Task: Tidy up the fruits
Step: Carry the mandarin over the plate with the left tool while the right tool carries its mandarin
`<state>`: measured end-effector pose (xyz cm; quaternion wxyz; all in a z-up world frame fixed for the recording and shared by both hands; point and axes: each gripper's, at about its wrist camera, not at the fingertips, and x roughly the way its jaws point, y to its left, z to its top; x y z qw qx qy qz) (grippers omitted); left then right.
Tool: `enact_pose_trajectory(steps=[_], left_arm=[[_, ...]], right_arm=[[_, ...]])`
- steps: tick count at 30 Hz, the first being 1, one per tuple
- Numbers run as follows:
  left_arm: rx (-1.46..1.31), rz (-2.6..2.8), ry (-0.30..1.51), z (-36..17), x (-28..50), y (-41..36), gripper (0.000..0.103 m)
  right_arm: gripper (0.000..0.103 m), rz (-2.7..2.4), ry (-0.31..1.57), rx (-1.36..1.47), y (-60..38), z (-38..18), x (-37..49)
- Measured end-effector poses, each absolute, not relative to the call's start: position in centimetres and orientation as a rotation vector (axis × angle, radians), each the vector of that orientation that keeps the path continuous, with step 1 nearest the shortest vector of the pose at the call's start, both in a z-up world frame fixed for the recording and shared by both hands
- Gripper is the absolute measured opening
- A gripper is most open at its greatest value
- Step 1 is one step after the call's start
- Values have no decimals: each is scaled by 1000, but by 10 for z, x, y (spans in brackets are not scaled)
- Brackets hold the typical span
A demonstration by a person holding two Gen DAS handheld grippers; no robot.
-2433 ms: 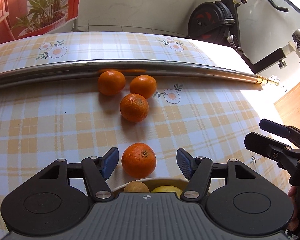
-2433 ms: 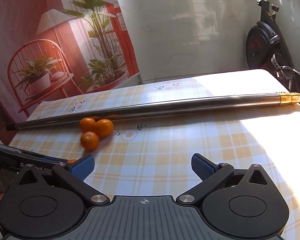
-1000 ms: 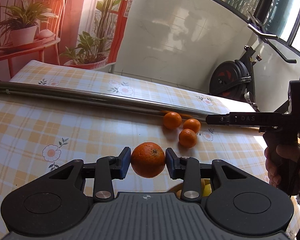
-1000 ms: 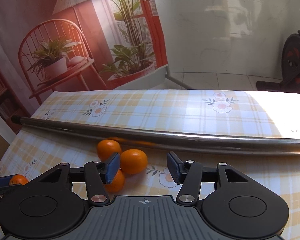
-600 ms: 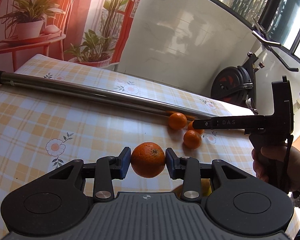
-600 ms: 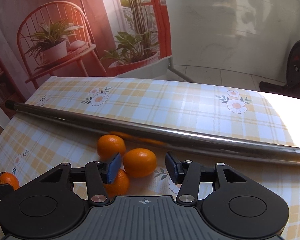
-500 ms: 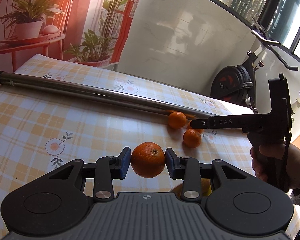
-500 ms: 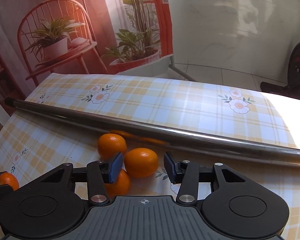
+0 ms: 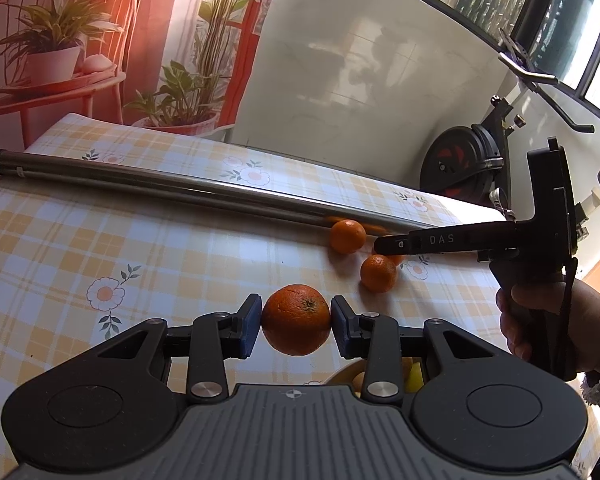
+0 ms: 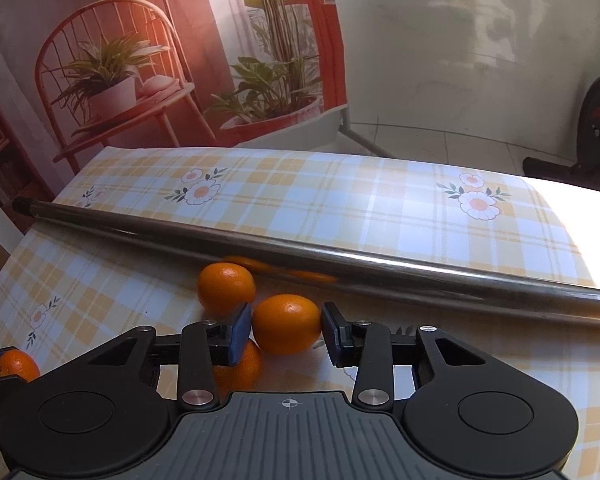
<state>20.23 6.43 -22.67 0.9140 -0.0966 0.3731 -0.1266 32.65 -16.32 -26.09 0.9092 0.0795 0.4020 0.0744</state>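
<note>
My left gripper (image 9: 296, 322) is shut on a large orange (image 9: 296, 319) and holds it above the checked tablecloth (image 9: 100, 248). Two small oranges (image 9: 347, 236) (image 9: 378, 273) lie further right by the steel pole (image 9: 180, 190), where my right gripper (image 9: 388, 246) reaches in. In the right wrist view, my right gripper (image 10: 286, 326) has both blue pads against a small orange (image 10: 286, 323). Another orange (image 10: 226, 288) sits just behind it. A third orange (image 10: 242, 368) is partly hidden behind the left finger (image 10: 238, 334). The held large orange (image 10: 16, 364) shows at the far left.
A long steel pole (image 10: 380, 270) lies across the table behind the oranges. A bowl (image 9: 346, 374) with yellow fruit peeks out under my left gripper. A hand (image 9: 552, 320) holds the right gripper's handle. An exercise bike (image 9: 468, 164) stands beyond the table's right end.
My right gripper has moved in on the oranges and its jaws have narrowed onto the middle one. The left gripper took hold of the large orange, lifted it and now holds still.
</note>
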Motion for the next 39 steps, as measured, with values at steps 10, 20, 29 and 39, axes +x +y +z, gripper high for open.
enact_pose_trajectory(steps=[10,20,29,39], left_arm=[[-169,-275,759,-218,195,60,40],[-126,-323,763,-208,168,52,40],[-99,-353,781,-204,133,46,40],[-74,-392,795,-207,99,34,40]], right_arm=[[35,170,779,240,-187,-243,293],[35,213,713,319,-202,-221,227],[35,237,577,314,-190,-203,148],[36,168,493,286,-173,-200,70]])
